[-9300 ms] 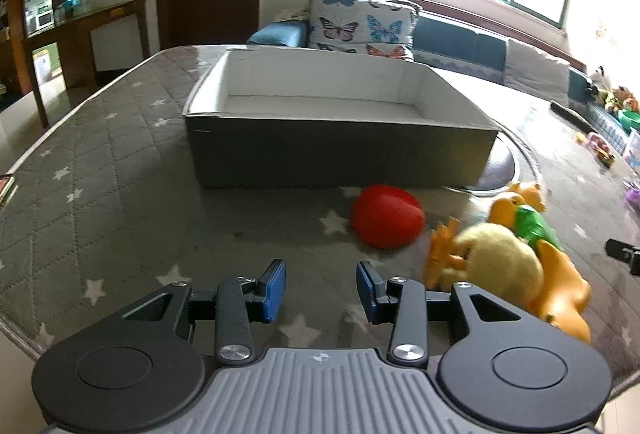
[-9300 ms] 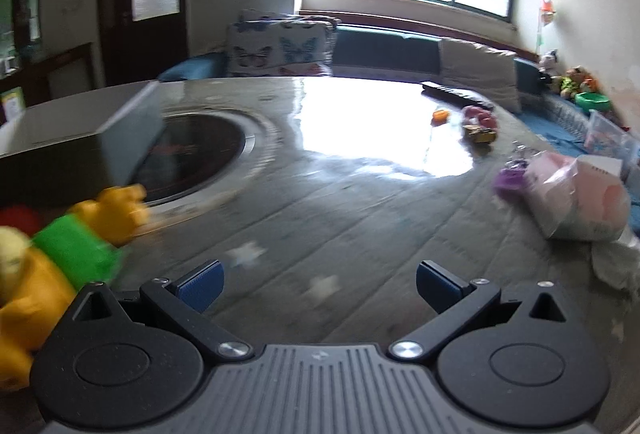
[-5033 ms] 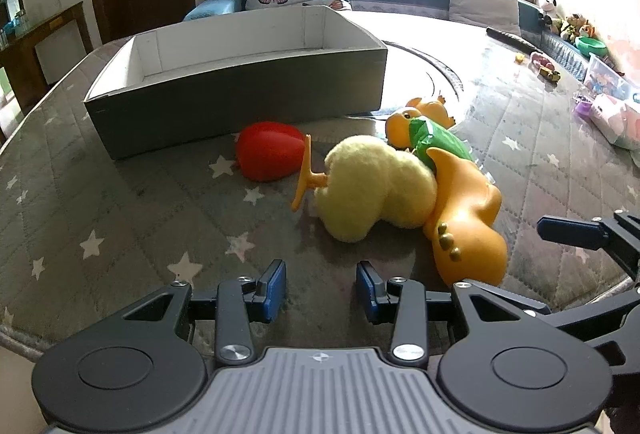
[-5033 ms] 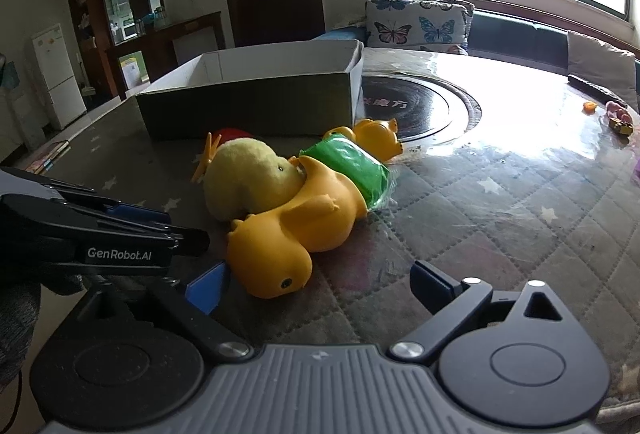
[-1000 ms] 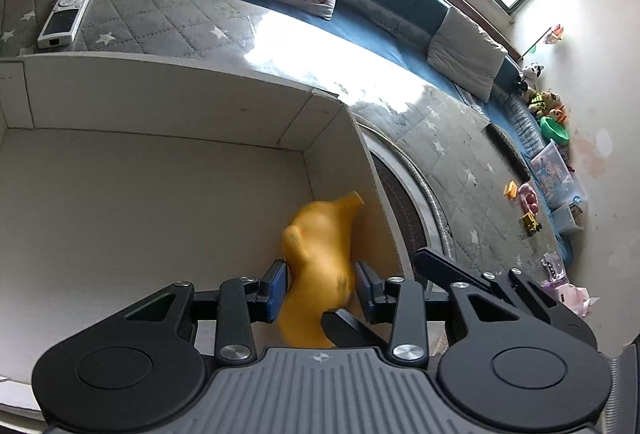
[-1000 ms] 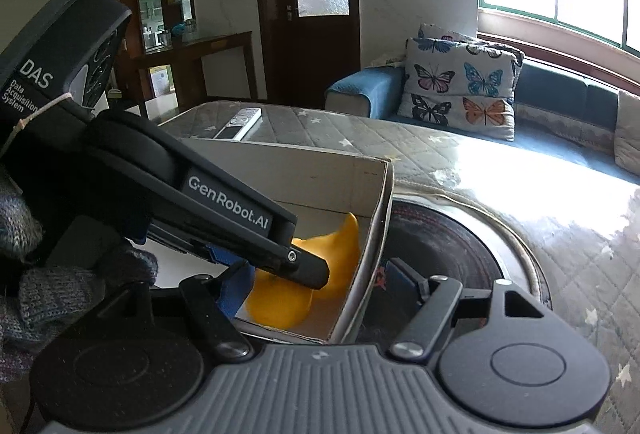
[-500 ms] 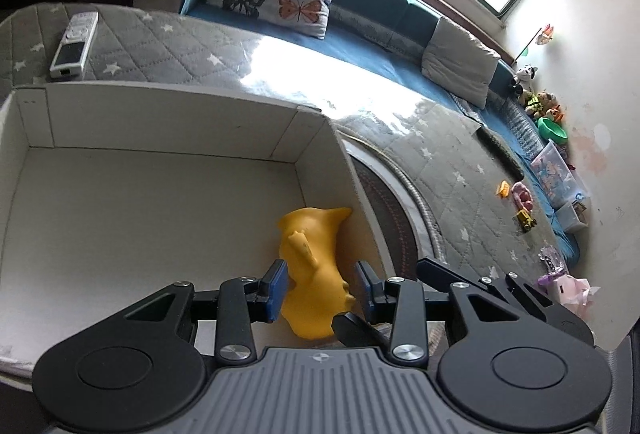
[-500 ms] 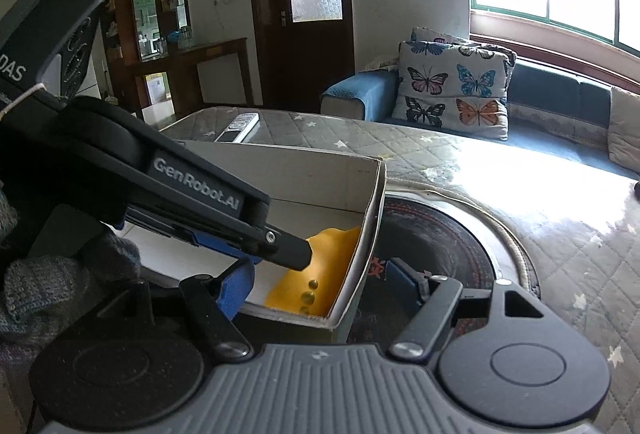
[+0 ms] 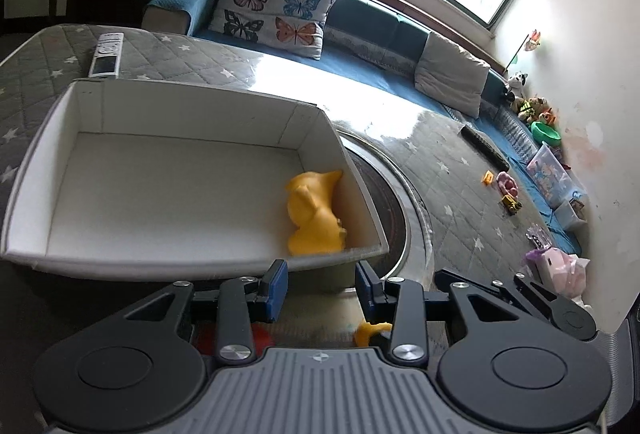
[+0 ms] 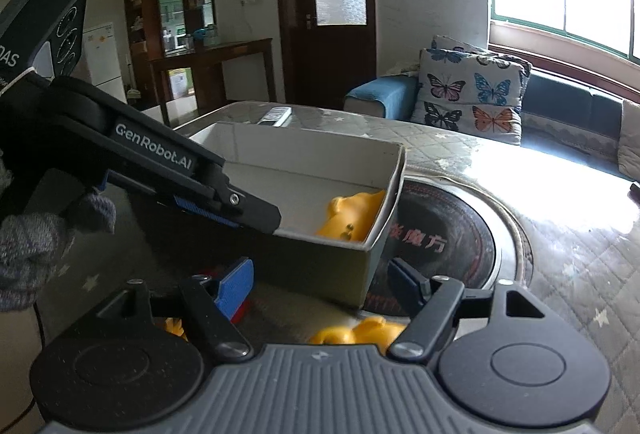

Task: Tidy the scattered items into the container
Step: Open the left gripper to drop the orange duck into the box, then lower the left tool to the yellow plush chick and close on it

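Inside the box (image 9: 48, 169), at its right wall, lies the orange toy (image 9: 314, 213); both hand-held grippers, left (image 9: 320, 286) and right (image 10: 324, 282), stand open before the box, the right jaws just widened, empty.

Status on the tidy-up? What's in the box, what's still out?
Done: one orange toy lies in the box, against its right wall. In hand: nothing; left gripper and right gripper are both open and empty, the right's jaws just widened. Left: a red toy and orange toy parts on the table, in front of the box.
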{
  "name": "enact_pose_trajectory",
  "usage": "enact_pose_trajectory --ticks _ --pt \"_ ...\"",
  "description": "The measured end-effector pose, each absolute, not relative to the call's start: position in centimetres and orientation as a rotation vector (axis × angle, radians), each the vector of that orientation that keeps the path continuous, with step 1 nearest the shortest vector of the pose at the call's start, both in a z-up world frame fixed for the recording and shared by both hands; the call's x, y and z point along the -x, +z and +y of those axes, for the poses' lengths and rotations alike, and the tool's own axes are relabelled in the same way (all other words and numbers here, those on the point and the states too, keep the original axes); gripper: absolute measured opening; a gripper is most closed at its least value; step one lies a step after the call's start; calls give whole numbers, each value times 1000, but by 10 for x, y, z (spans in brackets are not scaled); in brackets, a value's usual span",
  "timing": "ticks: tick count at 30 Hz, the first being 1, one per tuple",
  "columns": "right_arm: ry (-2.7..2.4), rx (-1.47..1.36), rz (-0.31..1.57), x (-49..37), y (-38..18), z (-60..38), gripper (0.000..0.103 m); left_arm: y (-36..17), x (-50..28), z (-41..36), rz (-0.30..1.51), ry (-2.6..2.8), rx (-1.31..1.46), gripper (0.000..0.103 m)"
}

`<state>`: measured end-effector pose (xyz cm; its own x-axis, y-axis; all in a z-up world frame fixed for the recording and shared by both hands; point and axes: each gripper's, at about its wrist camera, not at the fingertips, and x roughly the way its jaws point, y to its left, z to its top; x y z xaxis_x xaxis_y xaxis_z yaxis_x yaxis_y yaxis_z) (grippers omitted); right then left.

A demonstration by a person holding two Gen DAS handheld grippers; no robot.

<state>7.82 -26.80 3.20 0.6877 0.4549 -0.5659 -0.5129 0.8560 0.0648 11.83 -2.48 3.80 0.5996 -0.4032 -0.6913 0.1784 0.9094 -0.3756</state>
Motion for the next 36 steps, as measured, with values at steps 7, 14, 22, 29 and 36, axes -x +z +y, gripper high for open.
enact_pose_trajectory --ticks 7,14,22,29,36 --pt "602 131 604 -42 29 -262 82 35 -81 -13 849 -331 292 39" --pt "685 207 605 -20 21 -246 82 29 -53 4 840 -320 329 39" --pt "699 250 642 -12 7 -230 82 14 -43 9 875 -324 360 39" --pt "718 259 656 -4 5 -226 82 3 -44 9 899 -339 377 39" --pt "752 259 676 10 10 -228 83 -7 -48 13 913 -343 406 38"
